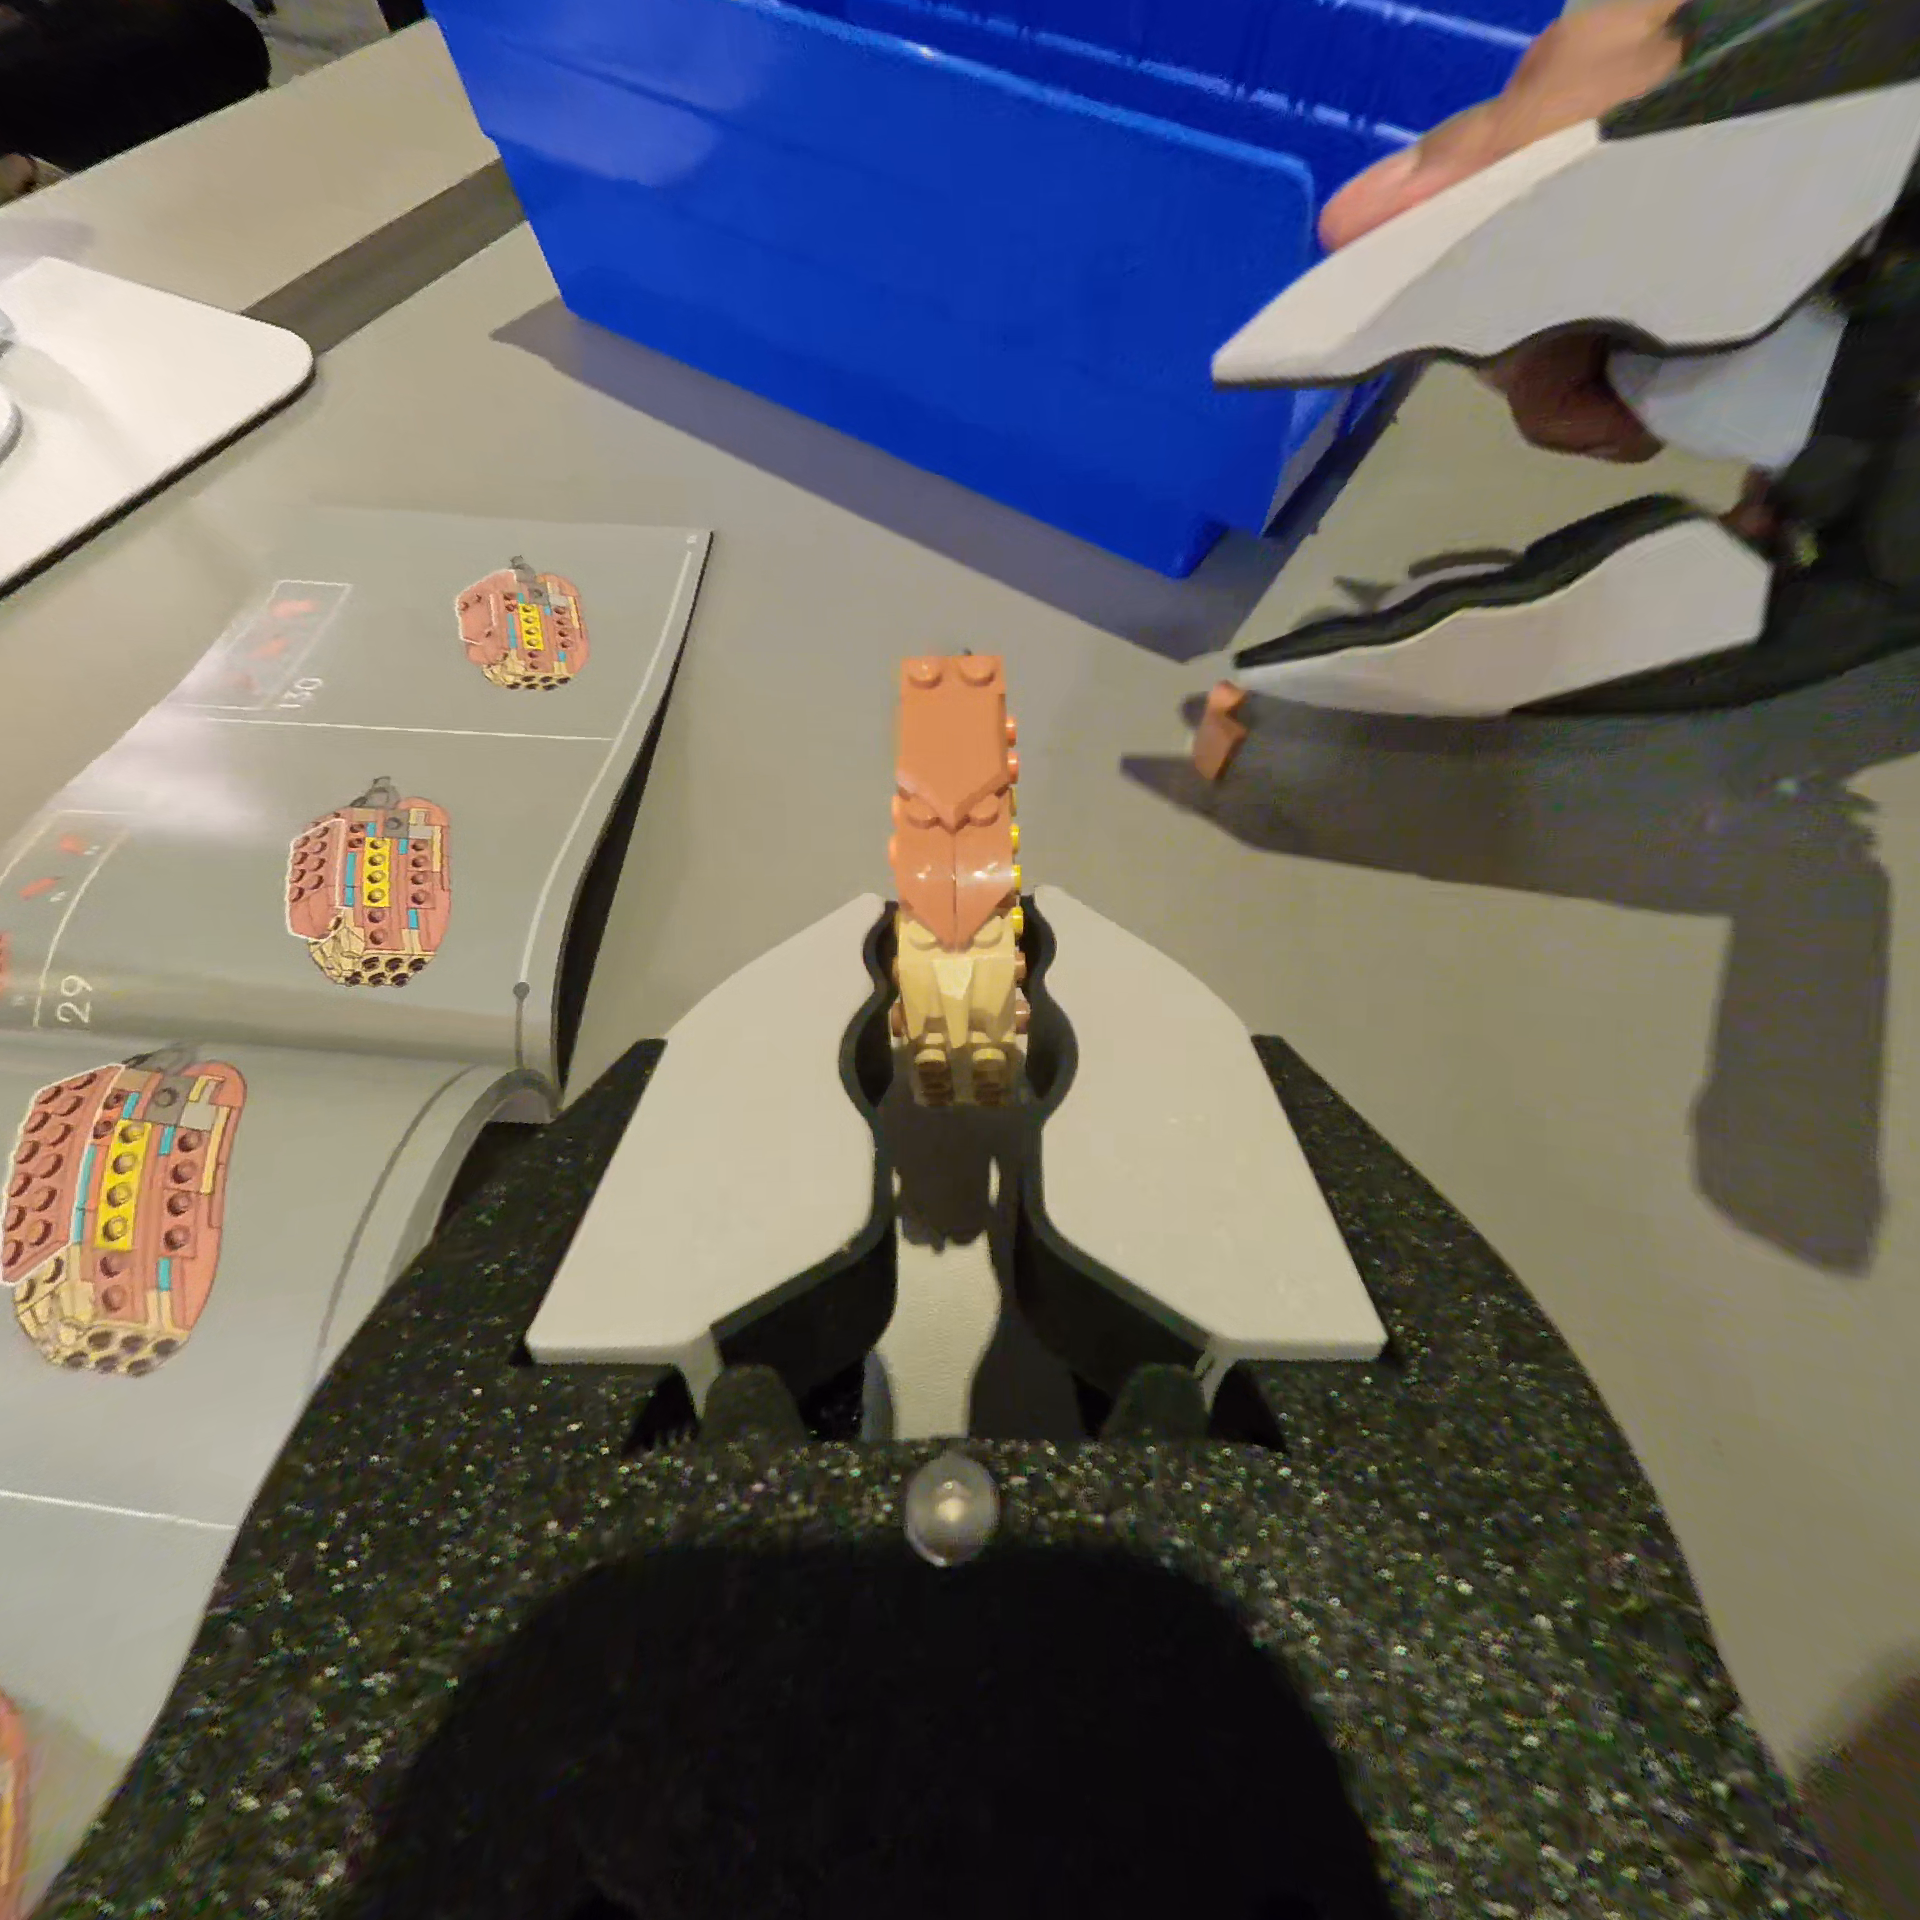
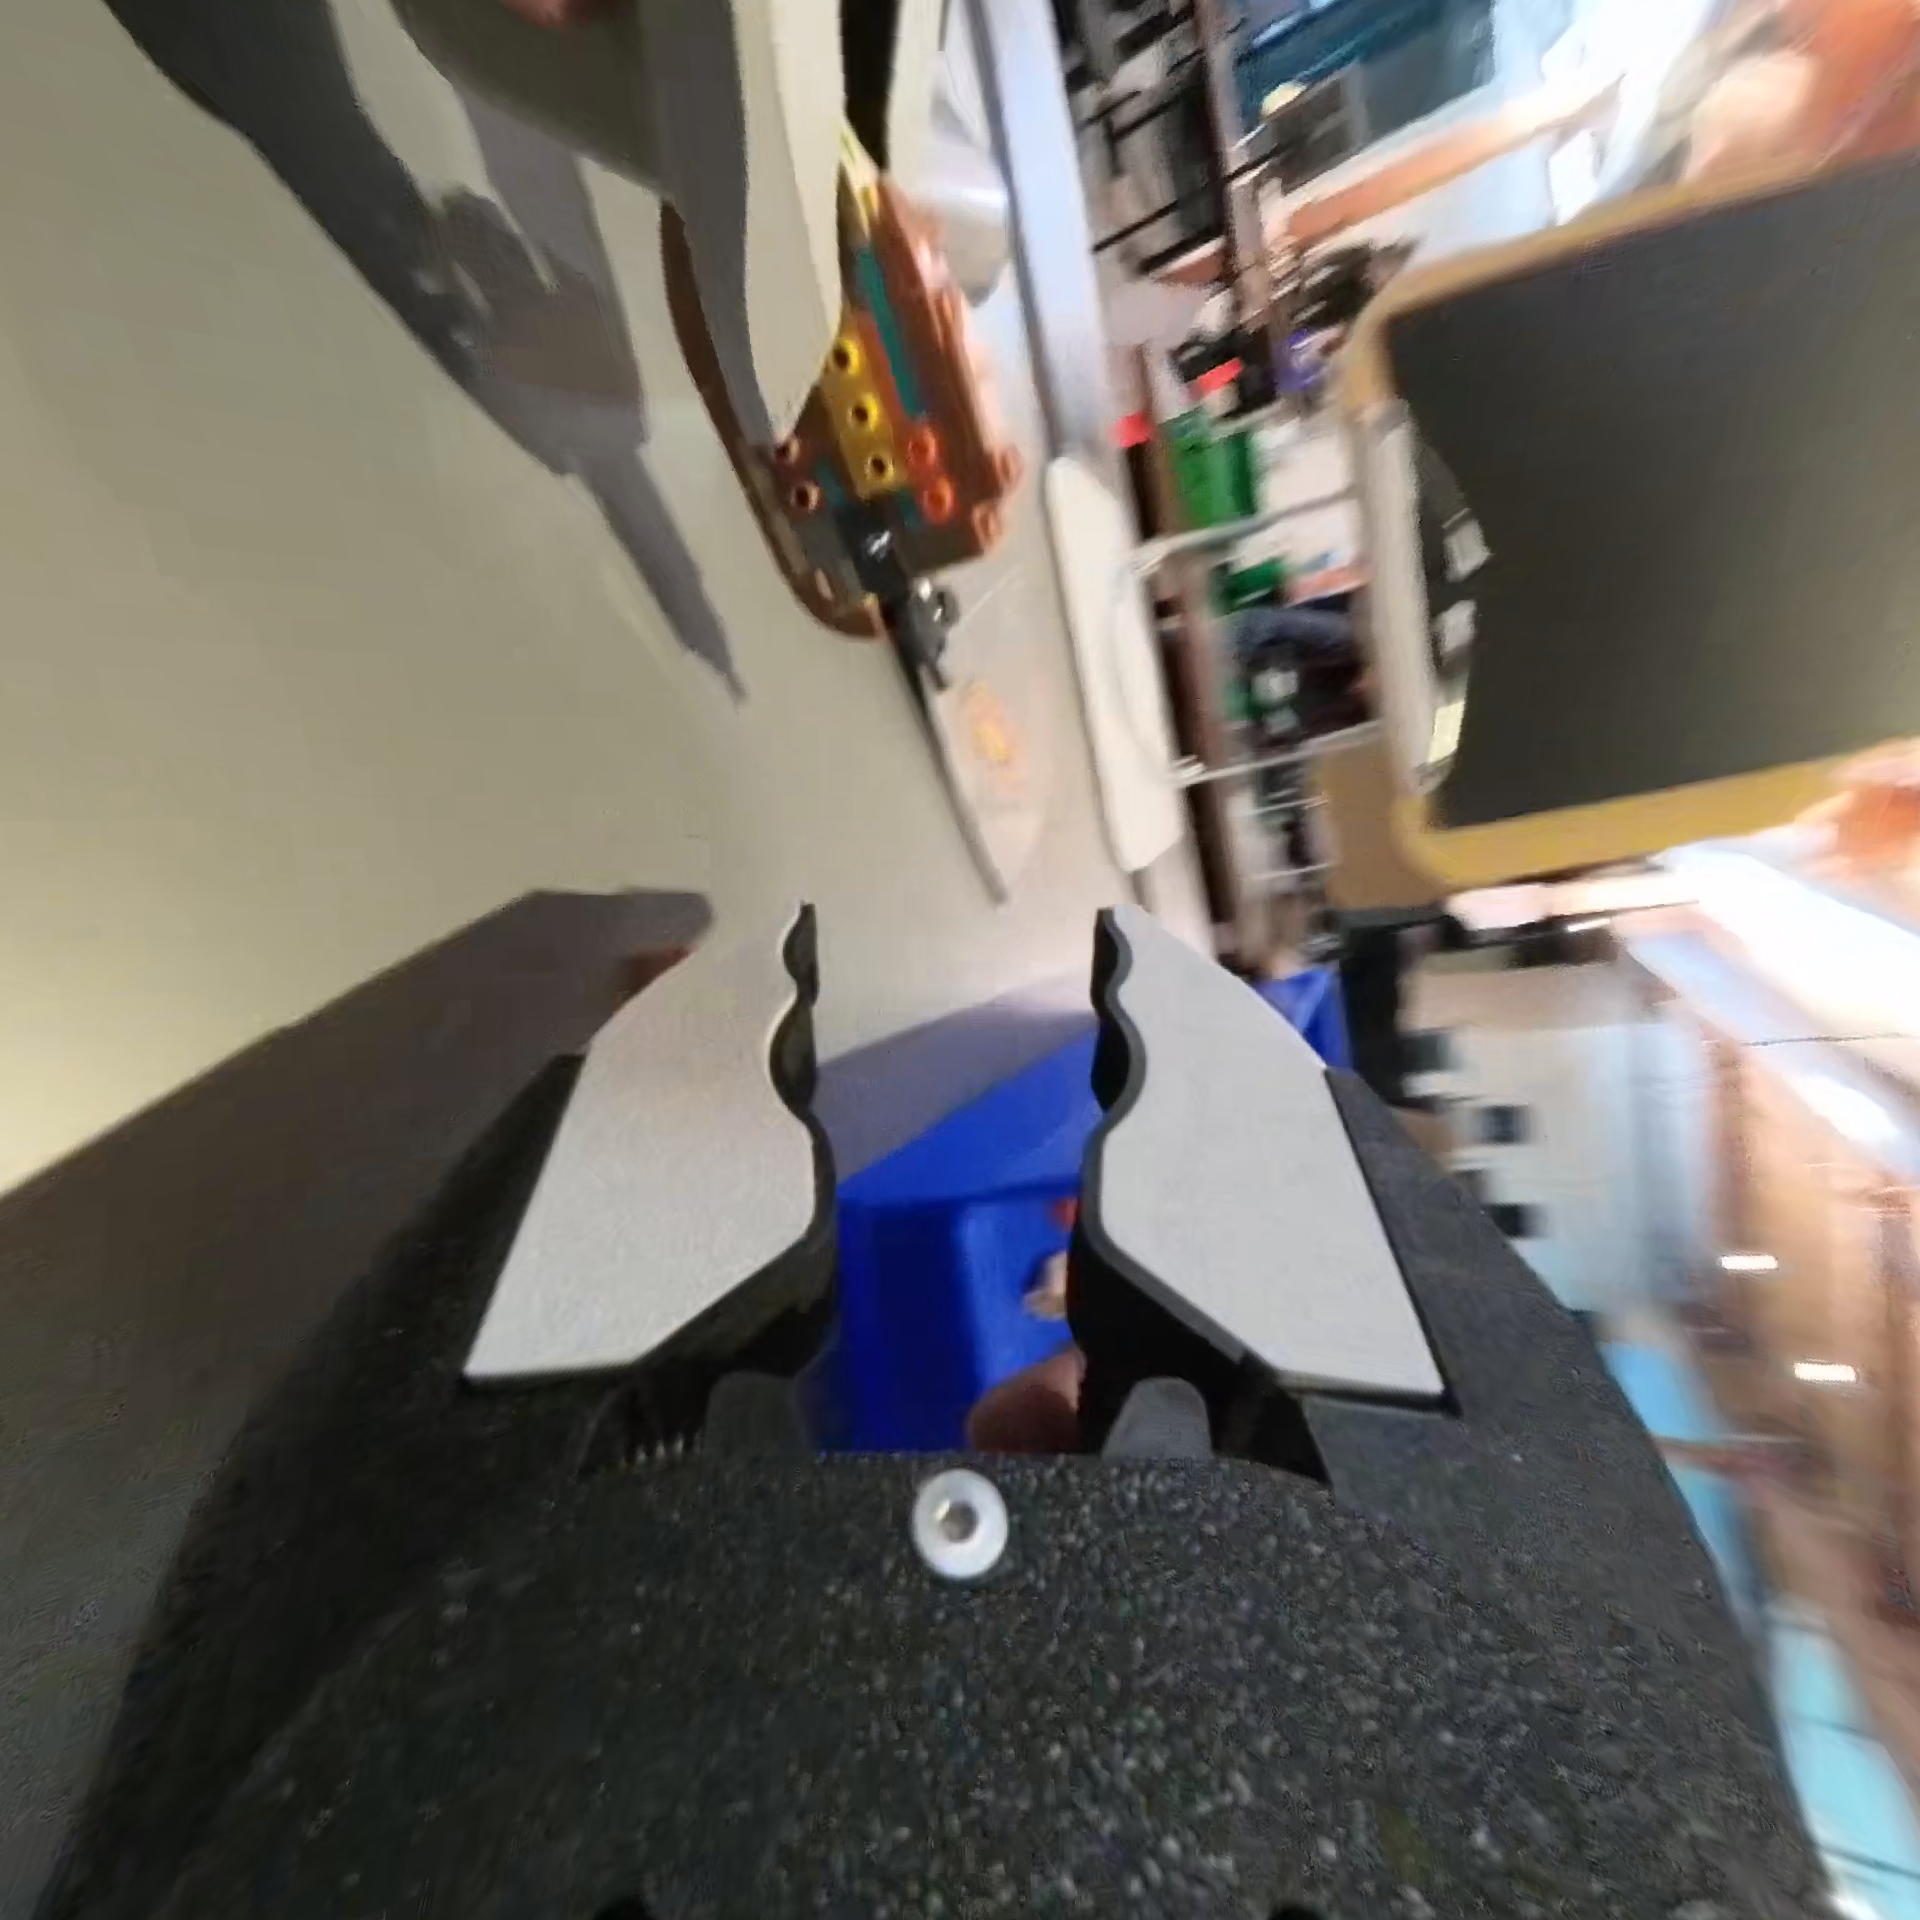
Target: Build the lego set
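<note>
Left gripper (image 1: 956,935) clenched on the brown-and-tan lego model (image 1: 956,862), held upright above the grey table (image 1: 1351,1039). Right gripper (image 2: 951,935) released, tipped sideways, lower finger beside a small brown brick (image 1: 1218,732). Instruction booklet (image 1: 343,831) left, blue bin (image 1: 935,260) far.

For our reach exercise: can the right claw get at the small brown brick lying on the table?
Probably yes. The right claw is open and empty, its lower finger tip beside the small brown brick, with bare table around it. The left claw, holding the lego model, stands clear.
</note>
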The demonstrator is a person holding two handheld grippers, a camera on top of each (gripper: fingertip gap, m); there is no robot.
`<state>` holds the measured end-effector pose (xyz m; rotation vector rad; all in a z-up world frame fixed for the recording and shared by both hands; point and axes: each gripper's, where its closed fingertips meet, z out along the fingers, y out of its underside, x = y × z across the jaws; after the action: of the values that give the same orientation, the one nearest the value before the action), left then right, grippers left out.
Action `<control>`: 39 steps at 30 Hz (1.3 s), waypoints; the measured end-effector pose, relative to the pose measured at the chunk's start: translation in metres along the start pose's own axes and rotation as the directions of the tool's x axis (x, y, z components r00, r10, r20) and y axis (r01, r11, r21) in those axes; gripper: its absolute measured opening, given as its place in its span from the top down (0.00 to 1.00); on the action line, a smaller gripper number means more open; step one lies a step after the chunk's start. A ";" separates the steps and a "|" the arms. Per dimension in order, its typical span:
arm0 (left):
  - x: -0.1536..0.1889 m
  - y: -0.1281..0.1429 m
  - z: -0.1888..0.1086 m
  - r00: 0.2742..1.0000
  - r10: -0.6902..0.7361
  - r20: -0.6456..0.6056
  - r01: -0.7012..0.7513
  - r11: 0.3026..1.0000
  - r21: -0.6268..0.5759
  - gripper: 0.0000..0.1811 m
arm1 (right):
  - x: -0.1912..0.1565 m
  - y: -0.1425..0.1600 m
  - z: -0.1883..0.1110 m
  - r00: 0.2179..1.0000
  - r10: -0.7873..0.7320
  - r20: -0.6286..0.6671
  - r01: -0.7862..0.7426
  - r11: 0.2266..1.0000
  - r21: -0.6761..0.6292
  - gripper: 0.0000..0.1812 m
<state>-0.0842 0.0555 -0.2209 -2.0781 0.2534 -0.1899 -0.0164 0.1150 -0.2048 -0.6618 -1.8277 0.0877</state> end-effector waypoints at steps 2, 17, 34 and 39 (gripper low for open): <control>0.005 0.004 0.003 1.000 0.008 -0.030 -0.009 1.000 -0.025 0.88 | -0.014 0.015 -0.009 0.982 0.133 0.135 -0.128 0.991 -0.043 0.76; 0.039 0.026 0.010 0.975 0.030 -0.220 -0.064 0.987 -0.150 0.88 | -0.045 0.025 0.002 0.876 0.329 0.353 -0.287 0.943 -0.168 0.88; 0.046 0.036 0.011 0.968 0.054 -0.246 -0.106 0.973 -0.204 0.88 | -0.043 0.026 0.007 0.842 0.416 0.345 -0.376 0.909 -0.178 0.94; 0.049 0.039 0.011 0.964 0.075 -0.254 -0.132 0.967 -0.216 0.85 | -0.042 0.025 0.005 0.824 0.446 0.349 -0.411 0.895 -0.173 0.95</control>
<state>-0.0385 0.0337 -0.2585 -2.2644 0.5576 -0.3688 -0.0020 0.1168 -0.2519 -1.1849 -2.0262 0.4662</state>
